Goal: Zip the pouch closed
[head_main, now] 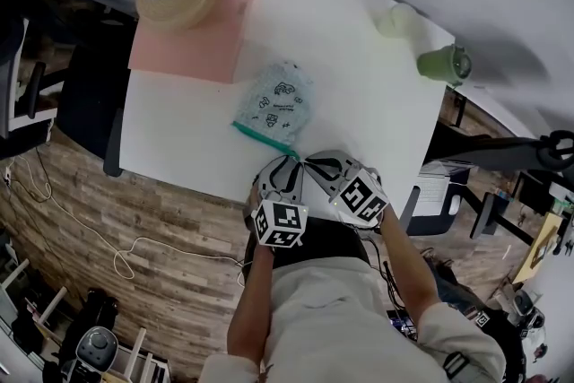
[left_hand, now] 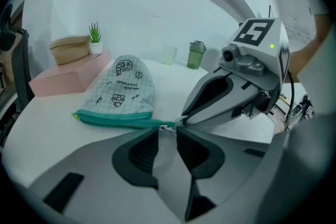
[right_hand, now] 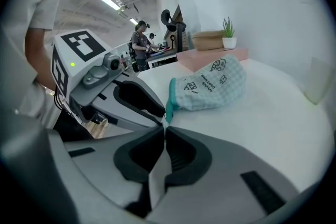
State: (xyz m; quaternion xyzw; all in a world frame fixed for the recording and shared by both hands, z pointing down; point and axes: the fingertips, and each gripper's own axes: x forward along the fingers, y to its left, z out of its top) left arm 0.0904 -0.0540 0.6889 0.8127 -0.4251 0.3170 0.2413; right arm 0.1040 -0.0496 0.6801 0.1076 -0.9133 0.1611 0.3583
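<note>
- Two tools meet in the head view: left tongs (head_main: 289,162) and right tongs (head_main: 310,161) come together at 6 o'clock of the pouch (head_main: 273,99), which lies flat on the table (head_main: 368,112). Their bodies cover that corner, so I cannot see contact here.
- Left gripper view: my left jaws stand apart, with the zipper pull (left_hand: 167,126) in the gap at 12 o'clock and not clearly pinched. Closing off-centre could flick it aside.
- Right gripper view: my right jaws are together on the pouch's teal zipper end (right_hand: 167,110) at 12 o'clock. That thin hold may slip and let the pouch drag. The left tongs hide the pull here.
</note>
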